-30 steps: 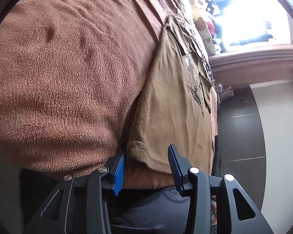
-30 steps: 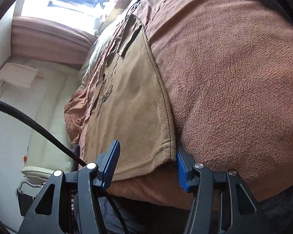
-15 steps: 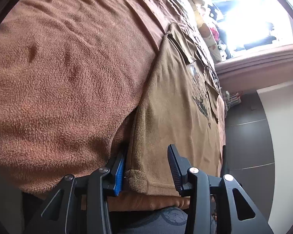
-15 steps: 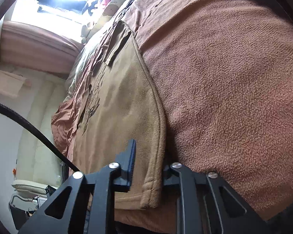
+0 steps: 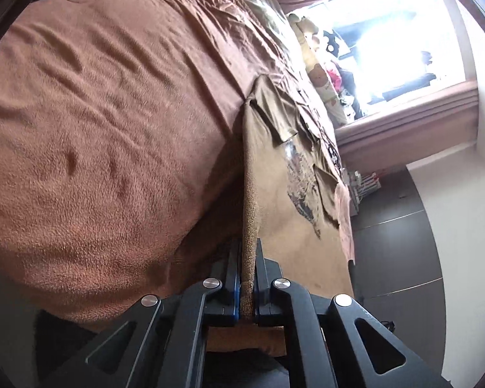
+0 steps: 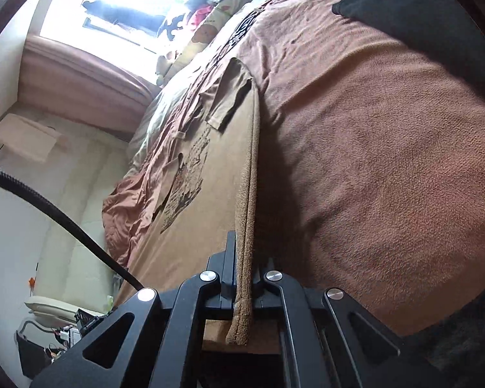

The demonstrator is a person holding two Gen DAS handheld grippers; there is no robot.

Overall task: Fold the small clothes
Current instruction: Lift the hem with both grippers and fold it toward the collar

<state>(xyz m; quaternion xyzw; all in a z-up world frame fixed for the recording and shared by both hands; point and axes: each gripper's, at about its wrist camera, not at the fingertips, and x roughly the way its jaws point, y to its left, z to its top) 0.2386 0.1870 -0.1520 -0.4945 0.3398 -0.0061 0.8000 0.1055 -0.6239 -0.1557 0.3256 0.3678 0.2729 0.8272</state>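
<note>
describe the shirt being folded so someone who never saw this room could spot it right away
A brown fleece blanket covers the bed. On its side toward the window lies the tan t-shirt, sleeves folded in. Unlike the plain blanket it is paler, has a dark print on its chest, and its near hem is pinched in both tongs.

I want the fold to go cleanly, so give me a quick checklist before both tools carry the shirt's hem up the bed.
1. Left tool shut on the tan T-shirt hem: ok.
2. Right tool shut on the hem: ok; the jaws have just closed, fabric between them.
3. Blanket not pinched along with the hem: cannot tell.
4. Sleeve lying flat: ok.
5. Path up the bed free: ok near the shirt; a dark cushion lies far off.
6. Hem level between the tools: cannot tell.
</note>
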